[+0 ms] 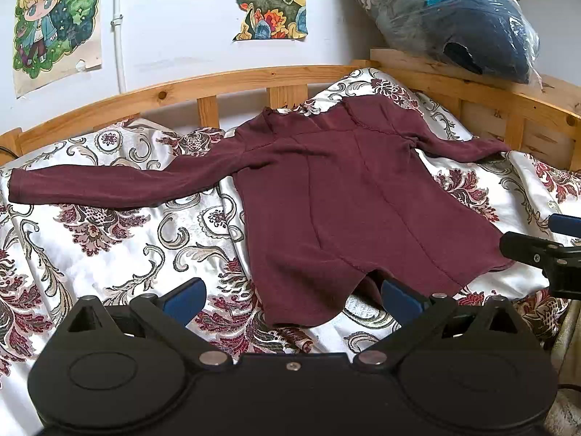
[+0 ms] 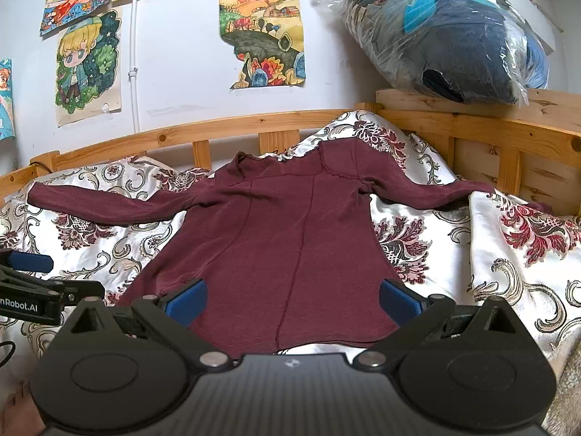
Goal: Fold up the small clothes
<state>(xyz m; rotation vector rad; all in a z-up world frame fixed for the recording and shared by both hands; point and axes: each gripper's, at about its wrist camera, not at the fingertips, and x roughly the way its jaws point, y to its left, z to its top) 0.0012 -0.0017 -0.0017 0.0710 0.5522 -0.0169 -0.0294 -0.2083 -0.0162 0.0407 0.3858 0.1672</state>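
A maroon long-sleeved knit top [image 1: 348, 196] lies spread flat on the bed, over a white satin bedspread with dark red floral scrollwork [image 1: 109, 239], neckline toward the pine slatted bed rail [image 1: 203, 83], both sleeves stretched out sideways. The left gripper [image 1: 292, 299] hovers at the hem's left corner, jaws wide apart, blue pads [image 1: 183, 299] on either side, nothing held. The right gripper [image 2: 292, 301] sits low over the hem's middle, jaws likewise spread, empty, cloth visible between them. Each gripper shows at the edge of the other's view, near but apart. Coloured cartoon drawings [image 2: 261, 36] hang on the white wall. A clear plastic bag of dark bedding [image 2: 446, 36] rests on the wooden ledge at the right corner.
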